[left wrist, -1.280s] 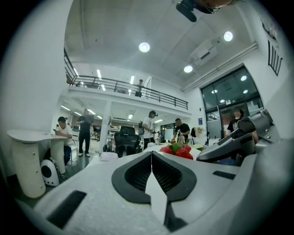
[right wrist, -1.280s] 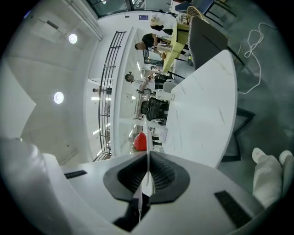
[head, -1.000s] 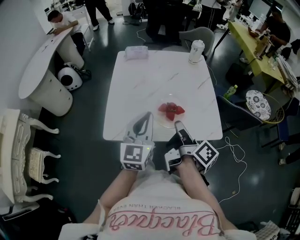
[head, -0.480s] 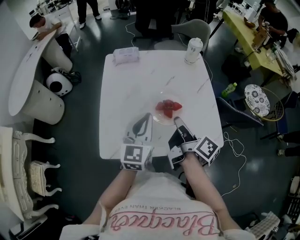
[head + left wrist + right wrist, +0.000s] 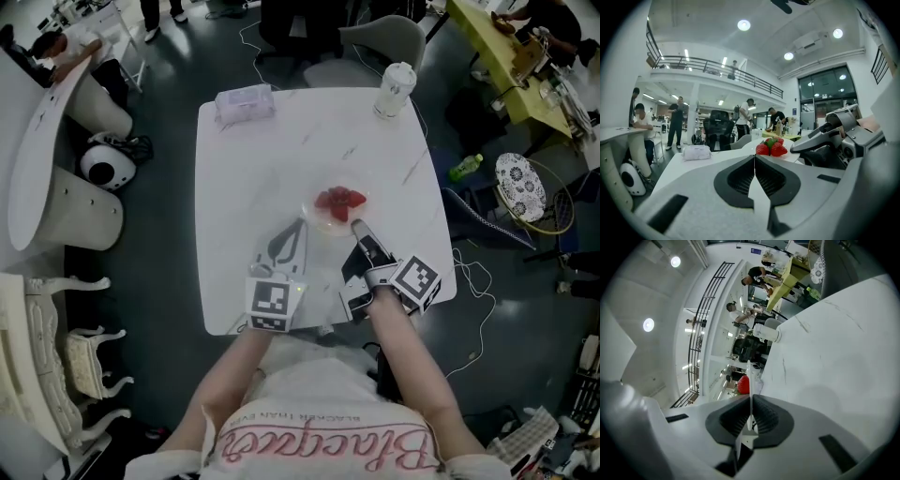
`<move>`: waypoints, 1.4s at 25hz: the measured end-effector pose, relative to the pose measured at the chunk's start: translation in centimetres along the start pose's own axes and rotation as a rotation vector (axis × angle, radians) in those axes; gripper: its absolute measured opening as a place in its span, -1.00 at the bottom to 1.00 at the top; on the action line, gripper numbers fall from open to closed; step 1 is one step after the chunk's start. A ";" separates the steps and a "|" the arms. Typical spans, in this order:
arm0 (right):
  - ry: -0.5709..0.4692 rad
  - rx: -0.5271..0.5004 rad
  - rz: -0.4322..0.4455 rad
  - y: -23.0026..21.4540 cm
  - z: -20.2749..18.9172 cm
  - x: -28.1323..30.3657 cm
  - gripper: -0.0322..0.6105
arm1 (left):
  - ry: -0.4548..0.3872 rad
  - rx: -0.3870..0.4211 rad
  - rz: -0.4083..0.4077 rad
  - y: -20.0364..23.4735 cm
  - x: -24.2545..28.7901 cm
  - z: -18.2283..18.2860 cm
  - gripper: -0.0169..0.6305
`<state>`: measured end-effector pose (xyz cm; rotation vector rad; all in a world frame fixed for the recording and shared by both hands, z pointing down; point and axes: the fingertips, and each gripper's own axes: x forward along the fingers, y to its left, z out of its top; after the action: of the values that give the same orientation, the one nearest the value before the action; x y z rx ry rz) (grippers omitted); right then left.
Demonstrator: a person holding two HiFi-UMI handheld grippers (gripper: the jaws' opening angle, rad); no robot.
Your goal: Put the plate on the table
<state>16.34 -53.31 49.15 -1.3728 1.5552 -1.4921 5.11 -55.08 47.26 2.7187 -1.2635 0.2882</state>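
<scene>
A clear plate (image 5: 323, 217) with red strawberries (image 5: 339, 200) is over the middle of the white marble table (image 5: 244, 178). My right gripper (image 5: 356, 228) is shut on its near rim. In the right gripper view the thin plate edge (image 5: 749, 376) stands between the shut jaws of the right gripper (image 5: 750, 397), with a strawberry (image 5: 743, 385) behind it. My left gripper (image 5: 296, 228) lies just left of the plate, shut and empty. The left gripper view shows its own jaws (image 5: 754, 157) shut, with the strawberries (image 5: 771, 148) ahead. I cannot tell whether the plate touches the table.
A tissue pack (image 5: 244, 101) lies at the table's far left corner and a lidded cup (image 5: 395, 89) stands at the far right corner. A grey chair (image 5: 380, 42) stands beyond the table. A green bottle (image 5: 466, 167) lies on the floor to the right.
Both grippers and the plate have moved forward, farther from the table's near edge and toward its middle. Both jaws stay shut.
</scene>
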 end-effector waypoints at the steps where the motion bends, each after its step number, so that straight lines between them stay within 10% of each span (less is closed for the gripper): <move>1: 0.007 -0.004 -0.009 -0.4 0.1 0.4 -0.86 | 0.008 -0.002 -0.001 0.2 0.5 -0.3 -0.93; 24: 0.231 -0.174 -0.247 -11.6 0.1 7.4 -0.86 | 0.135 -0.071 0.027 2.4 8.4 -6.4 -0.93; 35: 0.216 -0.510 -0.446 -14.3 1.8 8.7 -0.75 | 0.164 -0.084 0.062 3.5 8.3 -7.4 -0.93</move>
<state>19.26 -59.74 64.44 -2.0081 1.9494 -1.6000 6.79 -62.06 56.45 2.5311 -1.2851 0.4438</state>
